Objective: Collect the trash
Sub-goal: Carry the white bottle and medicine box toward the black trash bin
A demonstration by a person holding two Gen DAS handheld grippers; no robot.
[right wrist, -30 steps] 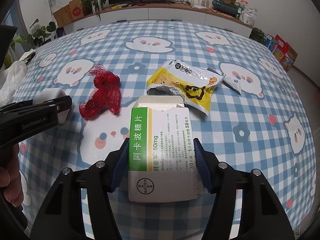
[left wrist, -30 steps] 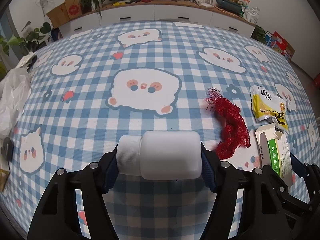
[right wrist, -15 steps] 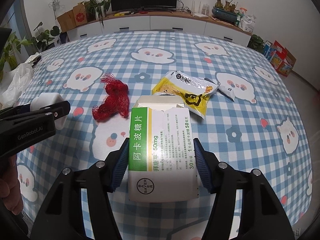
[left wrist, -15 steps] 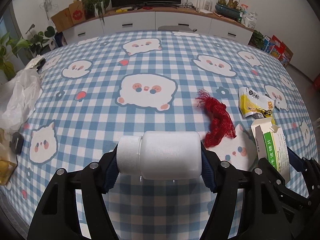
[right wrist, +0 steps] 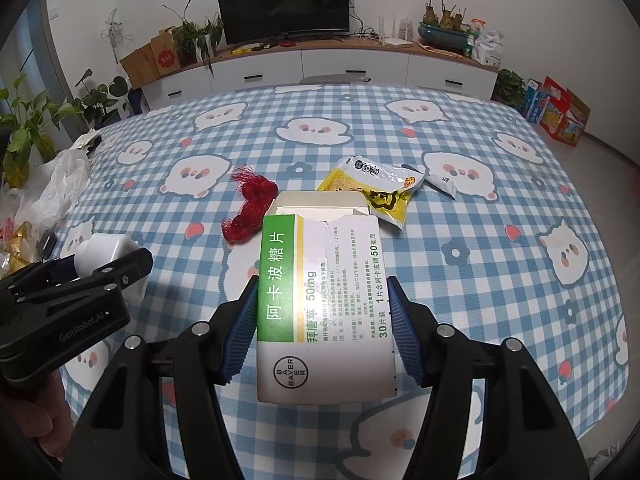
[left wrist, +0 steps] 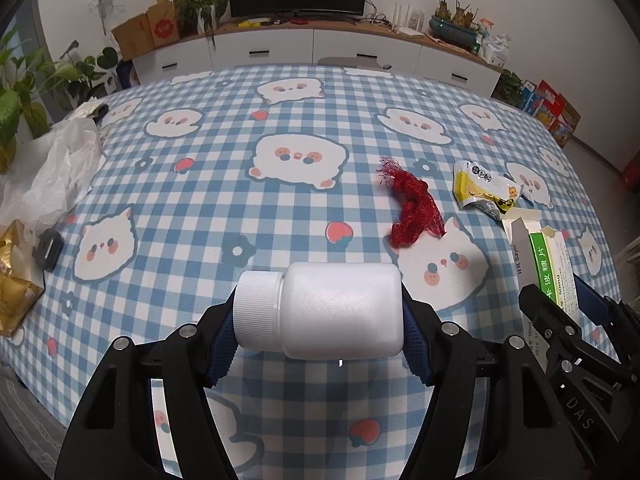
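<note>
Hovering above tablecloth (left wrist: 280, 216) centre, bottle (left wrist: 332, 312) held, edges distant

Both views were fisheye cameras mounted behind their own fingers, angled steeply down across the checked tablecloth (left wrist: 280, 216) toward the far sideboard (right wrist: 352, 68) and television (right wrist: 284, 4); each sat raised above the table, with its own load filling the near foreground. The left view looked from the left, catching the right gripper (left wrist: 560, 304) at its right edge; the right view caught the left gripper (right wrist: 116, 264) at its left edge. Both shared the red mesh (left wrist: 414, 208) (right wrist: 250, 210), the yellow wrapper (left wrist: 484, 190) (right wrist: 376, 190), the white plastic bag (left wrist: 56, 176) (right wrist: 52, 192) at far left, and the far wall.
</note>
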